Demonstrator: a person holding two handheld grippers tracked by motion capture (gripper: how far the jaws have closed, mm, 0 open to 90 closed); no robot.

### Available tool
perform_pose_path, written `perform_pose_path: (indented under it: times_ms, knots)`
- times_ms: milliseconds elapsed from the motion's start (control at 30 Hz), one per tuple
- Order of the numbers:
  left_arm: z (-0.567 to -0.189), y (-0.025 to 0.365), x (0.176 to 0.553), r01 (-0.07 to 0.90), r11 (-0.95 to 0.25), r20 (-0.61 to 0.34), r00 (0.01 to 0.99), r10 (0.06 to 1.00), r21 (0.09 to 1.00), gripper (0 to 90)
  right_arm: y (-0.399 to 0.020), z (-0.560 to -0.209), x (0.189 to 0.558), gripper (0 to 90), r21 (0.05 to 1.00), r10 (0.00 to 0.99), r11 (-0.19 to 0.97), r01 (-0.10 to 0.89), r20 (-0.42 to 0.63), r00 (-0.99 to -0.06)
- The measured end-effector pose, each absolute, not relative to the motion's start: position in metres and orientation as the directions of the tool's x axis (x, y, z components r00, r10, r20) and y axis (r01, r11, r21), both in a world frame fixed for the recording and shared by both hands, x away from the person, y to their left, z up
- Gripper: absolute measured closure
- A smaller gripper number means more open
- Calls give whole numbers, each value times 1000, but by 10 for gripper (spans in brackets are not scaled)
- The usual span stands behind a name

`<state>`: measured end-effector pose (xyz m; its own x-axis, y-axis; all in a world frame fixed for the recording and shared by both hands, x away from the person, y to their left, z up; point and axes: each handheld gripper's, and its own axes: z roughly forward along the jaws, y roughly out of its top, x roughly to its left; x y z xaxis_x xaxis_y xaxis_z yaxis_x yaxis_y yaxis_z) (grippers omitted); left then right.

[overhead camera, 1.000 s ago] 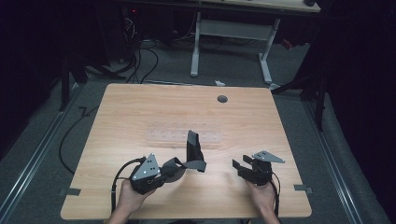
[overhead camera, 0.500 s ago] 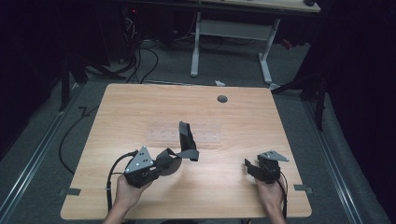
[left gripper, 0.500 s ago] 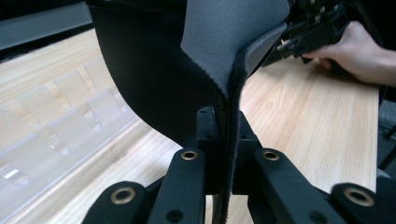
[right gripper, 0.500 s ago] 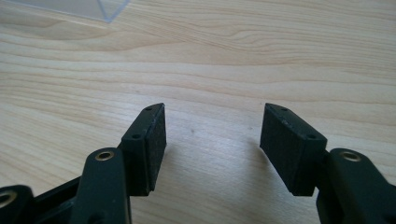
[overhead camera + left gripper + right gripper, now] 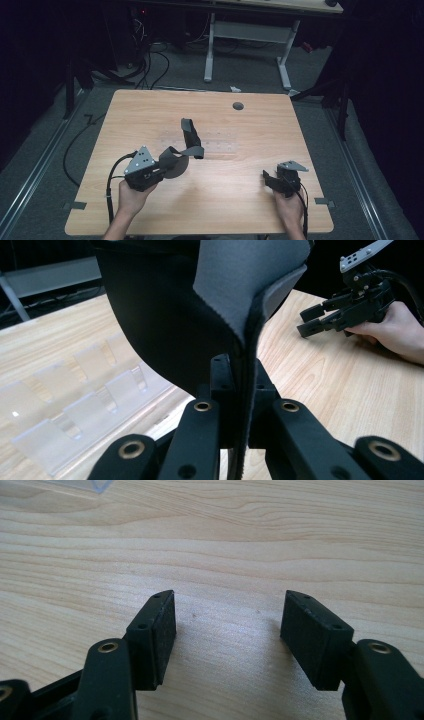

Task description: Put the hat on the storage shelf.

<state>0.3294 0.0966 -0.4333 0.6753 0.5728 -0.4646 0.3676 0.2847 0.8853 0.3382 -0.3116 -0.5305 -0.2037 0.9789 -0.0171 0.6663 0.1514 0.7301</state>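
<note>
Pinching a dark fabric strap [image 5: 220,305], the left gripper [image 5: 161,170] lifts it just above the wooden table [image 5: 240,200].
Its jaws are clamped tight on the strap's edge; the band curls up over a clear plastic rack [image 5: 75,415] lying on the table. Well to the rack's right, the right gripper [image 5: 227,630] rests low over bare wood, its jaws spread with nothing between them, having just been opening.

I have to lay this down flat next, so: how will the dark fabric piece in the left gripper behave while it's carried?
The fabric piece probably flops: past the left gripper it curls and droops. It looks light, held by one pinched edge. Its soft grey lining suggests little slip.
</note>
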Motion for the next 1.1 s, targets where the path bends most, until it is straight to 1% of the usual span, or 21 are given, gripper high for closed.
perform_pose_path:
  times_ms: [133, 467, 733, 1100]
  knots:
    - [-431, 100, 335, 370, 295, -473, 661, 582, 881, 863, -311, -531, 338, 390, 730, 979, 150, 667, -16, -203]
    - [-424, 112, 348, 343, 330, -476, 628, 615, 879, 862, -312, -531, 338, 385, 729, 979, 151, 667, -15, -205]
    - [-422, 114, 354, 315, 319, -448, 622, 642, 894, 863, -312, -531, 338, 384, 730, 978, 156, 665, -18, -209]
    - [-420, 118, 367, 274, 345, -439, 603, 665, 898, 864, -312, -531, 338, 383, 730, 978, 157, 665, -19, -210]
